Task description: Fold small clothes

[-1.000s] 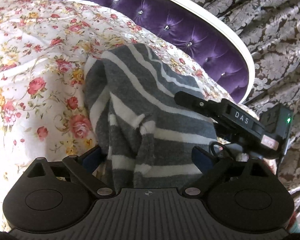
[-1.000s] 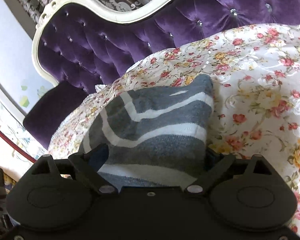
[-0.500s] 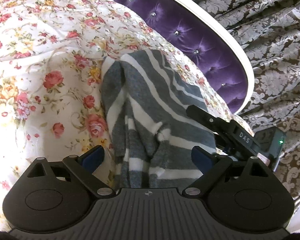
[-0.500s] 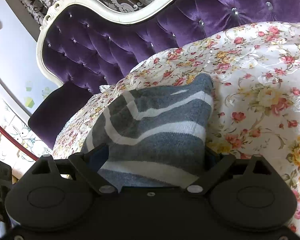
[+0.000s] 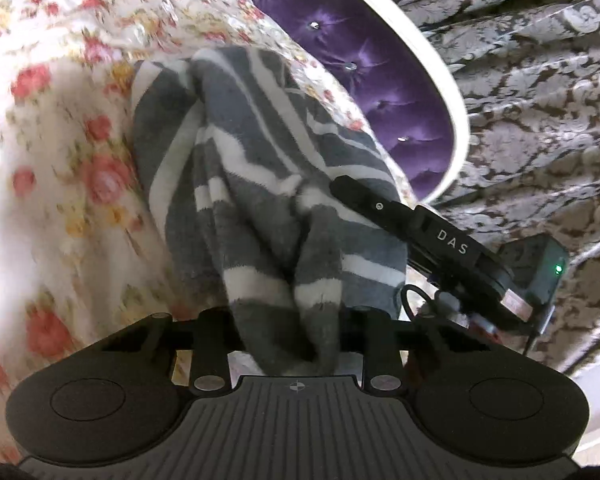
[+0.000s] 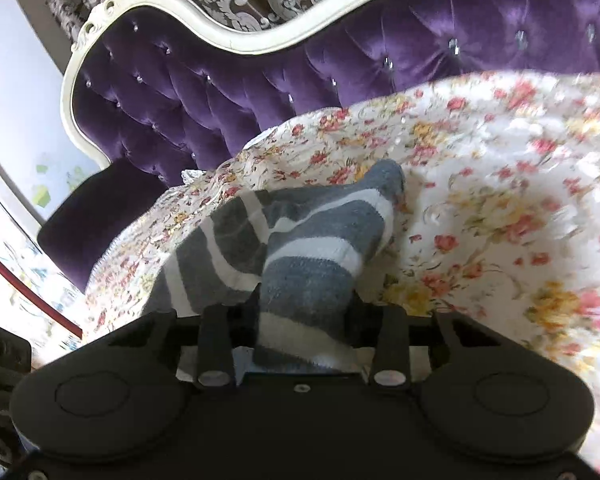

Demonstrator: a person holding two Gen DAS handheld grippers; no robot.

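Where bunched, fuzzy grey-white striped knit garment [image 5: 260, 184], floral bedspread [image 5: 60, 140]

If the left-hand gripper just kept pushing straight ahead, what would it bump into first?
The grey-and-white striped knit garment: the left gripper is closing with a bunched end of it between its jaws. Beyond that lies the floral bedspread, probably next, though depth is hard to judge.
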